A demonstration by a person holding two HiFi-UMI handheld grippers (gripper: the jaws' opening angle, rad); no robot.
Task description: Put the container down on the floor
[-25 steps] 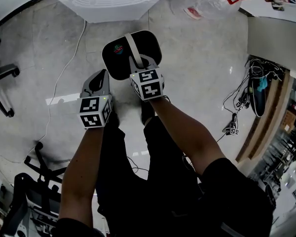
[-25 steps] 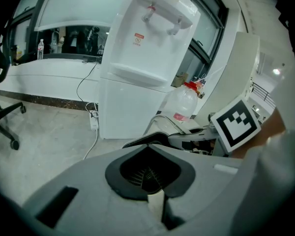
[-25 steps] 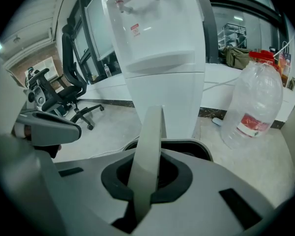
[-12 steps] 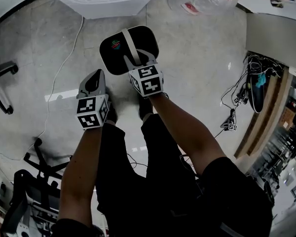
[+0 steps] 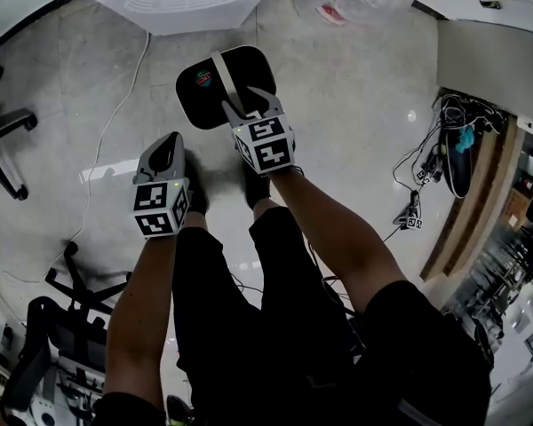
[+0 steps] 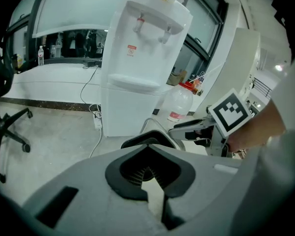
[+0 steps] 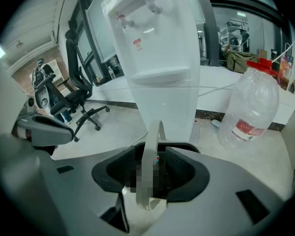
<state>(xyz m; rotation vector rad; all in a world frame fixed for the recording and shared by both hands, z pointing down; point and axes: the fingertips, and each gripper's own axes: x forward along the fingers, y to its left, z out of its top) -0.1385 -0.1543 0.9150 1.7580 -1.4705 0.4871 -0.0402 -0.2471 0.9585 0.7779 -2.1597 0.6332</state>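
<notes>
The black container (image 5: 202, 91) with a pale grey handle strap (image 5: 224, 74) appears to rest on the grey floor (image 5: 355, 96) in front of a water dispenser. My right gripper (image 5: 246, 105) is at the handle. Its jaws are opening, with the handle (image 7: 150, 156) standing loose between them and dark gaps on both sides. My left gripper (image 5: 167, 145) hangs to the left of the container, shut and empty. From the left gripper view I see the container's rim (image 6: 146, 137) and the right gripper (image 6: 199, 128) beside it.
A white water dispenser (image 7: 157, 48) stands just behind the container. A large clear water bottle (image 7: 248, 109) sits to its right. An office chair (image 5: 4, 145) is at the left, another chair base (image 5: 80, 295) nearer, and a tangle of cables (image 5: 425, 185) at the right.
The right gripper's fingers have spread apart around the handle. Container and both grippers have shifted slightly up and left in the head view.
</notes>
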